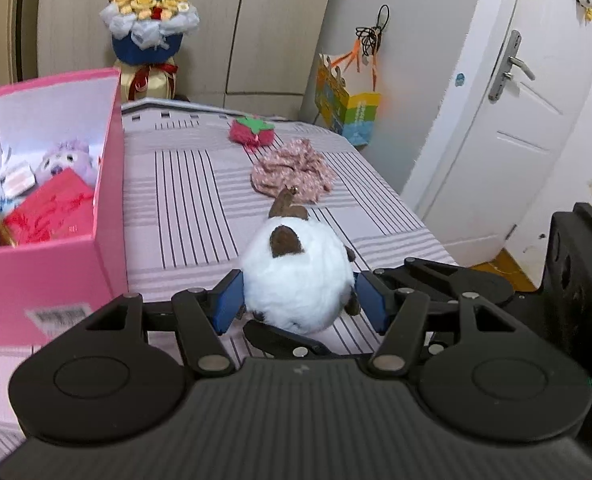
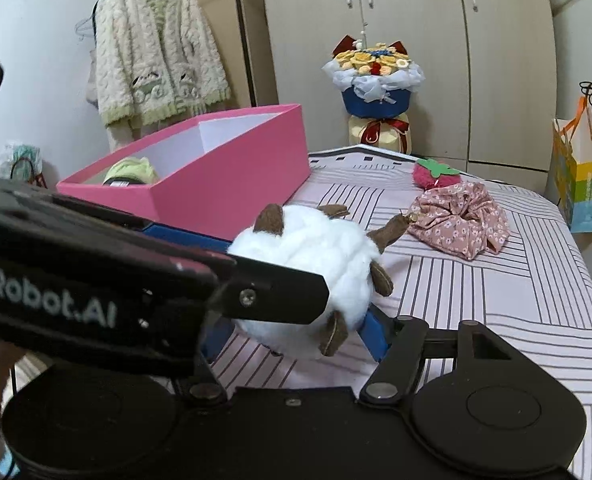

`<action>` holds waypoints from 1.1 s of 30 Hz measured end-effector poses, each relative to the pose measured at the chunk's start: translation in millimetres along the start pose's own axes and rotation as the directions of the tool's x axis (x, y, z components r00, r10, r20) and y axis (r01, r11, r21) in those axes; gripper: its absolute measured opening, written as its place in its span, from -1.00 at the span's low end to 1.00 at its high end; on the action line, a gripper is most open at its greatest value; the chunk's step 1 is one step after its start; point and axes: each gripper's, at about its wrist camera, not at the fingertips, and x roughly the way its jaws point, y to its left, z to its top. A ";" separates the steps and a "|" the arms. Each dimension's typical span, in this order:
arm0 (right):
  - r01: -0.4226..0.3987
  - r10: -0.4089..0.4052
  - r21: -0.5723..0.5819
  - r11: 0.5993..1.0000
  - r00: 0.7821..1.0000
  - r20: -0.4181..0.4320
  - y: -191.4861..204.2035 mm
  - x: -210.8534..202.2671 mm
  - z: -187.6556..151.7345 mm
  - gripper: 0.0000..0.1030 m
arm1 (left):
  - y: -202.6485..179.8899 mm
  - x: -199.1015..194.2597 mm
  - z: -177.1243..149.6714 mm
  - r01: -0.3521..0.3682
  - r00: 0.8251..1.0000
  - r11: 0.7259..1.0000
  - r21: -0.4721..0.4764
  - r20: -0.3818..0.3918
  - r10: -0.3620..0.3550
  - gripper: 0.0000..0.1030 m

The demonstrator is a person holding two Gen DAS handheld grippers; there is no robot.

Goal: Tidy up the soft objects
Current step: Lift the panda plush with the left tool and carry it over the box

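A round white plush toy (image 1: 296, 280) with brown felt bits sits between the blue pads of my left gripper (image 1: 300, 300), which is shut on its sides. In the right wrist view the same plush toy (image 2: 304, 264) lies between the blue pads of my right gripper (image 2: 292, 332), and the right pad rests against its lower side. The left gripper's finger (image 2: 280, 294) crosses in front of it. An open pink box (image 1: 108, 200) stands to the left on the bed. It holds a purple plush (image 1: 66, 160) and a red item (image 1: 52, 208).
Further along the striped bedsheet (image 2: 496, 288) lie a floral pink cloth (image 1: 294, 172) and a pink strawberry plush (image 1: 252, 132). A bouquet (image 2: 376, 76) stands by the wardrobe. A colourful paper bag (image 1: 348, 108) hangs near the white door (image 1: 508, 120). A knitted cardigan (image 2: 156, 48) hangs left.
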 end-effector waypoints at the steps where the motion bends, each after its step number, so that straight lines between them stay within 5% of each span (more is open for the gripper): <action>1: -0.001 0.001 -0.012 1.000 1.000 -0.009 3.1 -3.8 0.3 0.37 | 0.4 -3.3 -0.9 0.009 1.000 1.000 -0.005 -0.010 -0.009 0.16; 11: -0.035 0.028 -0.135 0.990 0.998 -0.056 35.4 -50.4 21.5 0.34 | 0.2 -56.7 3.3 0.084 0.994 0.996 -0.018 -0.067 -0.085 0.16; 22: -0.043 0.045 -0.249 0.968 0.999 0.003 81.1 -83.0 58.7 0.34 | 6.0 -110.4 11.5 0.029 0.999 0.999 -0.034 -0.011 -0.030 0.16; 33: -0.078 0.099 -0.258 0.963 0.993 0.070 104.0 -64.1 91.7 0.34 | 31.7 -133.1 32.3 -0.050 0.995 0.998 -0.025 0.084 0.052 0.16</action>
